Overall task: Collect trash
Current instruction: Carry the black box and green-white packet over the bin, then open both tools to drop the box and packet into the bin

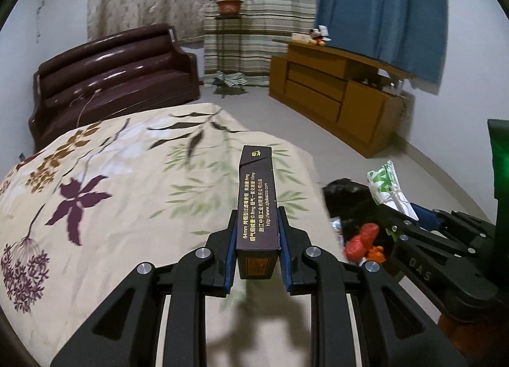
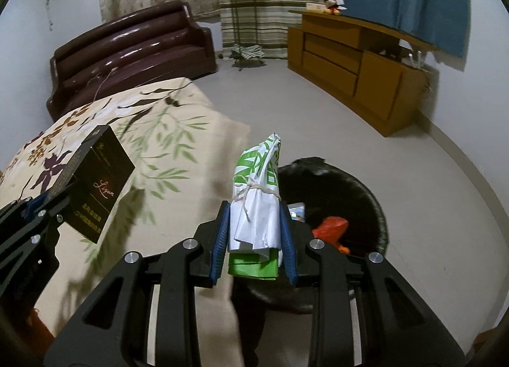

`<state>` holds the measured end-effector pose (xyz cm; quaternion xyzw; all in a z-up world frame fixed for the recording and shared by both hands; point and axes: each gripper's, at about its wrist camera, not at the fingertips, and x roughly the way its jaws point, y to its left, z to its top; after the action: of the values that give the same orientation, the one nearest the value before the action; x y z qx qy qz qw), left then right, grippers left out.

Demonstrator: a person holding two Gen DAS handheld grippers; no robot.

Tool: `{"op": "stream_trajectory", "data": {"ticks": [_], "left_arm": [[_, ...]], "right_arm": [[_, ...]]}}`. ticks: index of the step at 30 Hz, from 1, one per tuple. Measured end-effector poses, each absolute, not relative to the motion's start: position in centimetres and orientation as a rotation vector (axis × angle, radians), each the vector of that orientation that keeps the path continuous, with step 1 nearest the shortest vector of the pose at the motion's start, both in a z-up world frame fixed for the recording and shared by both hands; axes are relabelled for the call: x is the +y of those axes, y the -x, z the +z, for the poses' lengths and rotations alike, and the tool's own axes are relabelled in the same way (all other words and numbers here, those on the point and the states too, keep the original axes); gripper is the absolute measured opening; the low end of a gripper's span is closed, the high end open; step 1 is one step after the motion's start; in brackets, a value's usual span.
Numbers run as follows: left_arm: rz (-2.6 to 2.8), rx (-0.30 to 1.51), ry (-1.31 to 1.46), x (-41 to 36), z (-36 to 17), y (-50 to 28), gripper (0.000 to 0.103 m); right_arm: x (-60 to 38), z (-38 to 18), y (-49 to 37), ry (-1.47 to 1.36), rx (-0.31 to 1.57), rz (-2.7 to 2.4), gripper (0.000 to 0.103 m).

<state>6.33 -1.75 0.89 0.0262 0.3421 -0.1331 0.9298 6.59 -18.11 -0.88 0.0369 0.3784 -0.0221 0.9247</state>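
Note:
My left gripper point(image 1: 257, 227) is shut on a dark brown cigarette box point(image 1: 256, 204) with gold print, held above the flowered bedspread point(image 1: 111, 176). The same cigarette box point(image 2: 95, 182) and left gripper point(image 2: 47, 204) show at the left of the right wrist view. My right gripper point(image 2: 254, 224) is shut on a white and green paper bundle point(image 2: 257, 195) tied with string, at the bed's edge beside a bin lined with a black bag point(image 2: 359, 195). The bin point(image 1: 350, 201) holds red point(image 2: 331, 228) and orange scraps. From the left wrist, the right gripper point(image 1: 410, 217) and its bundle point(image 1: 388, 185) appear at the right.
A dark leather sofa point(image 1: 108, 80) stands behind the bed. A wooden cabinet point(image 1: 337, 93) lines the right wall under a blue cloth point(image 1: 381, 7). A potted plant point(image 1: 229, 4) on a thin stand sits before striped curtains. Grey floor point(image 2: 286, 106) lies between bed and cabinet.

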Motion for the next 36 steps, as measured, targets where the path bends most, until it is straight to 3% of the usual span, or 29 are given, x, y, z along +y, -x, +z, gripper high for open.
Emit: {"op": "stream_trajectory", "data": {"ticks": [36], "left_arm": [[-0.368,0.741,-0.177,-12.4,-2.2,-10.4,0.024]], "right_arm": [[-27.4,-3.5,-9.1,-0.171,0.783,-0.148,0.030]]}}
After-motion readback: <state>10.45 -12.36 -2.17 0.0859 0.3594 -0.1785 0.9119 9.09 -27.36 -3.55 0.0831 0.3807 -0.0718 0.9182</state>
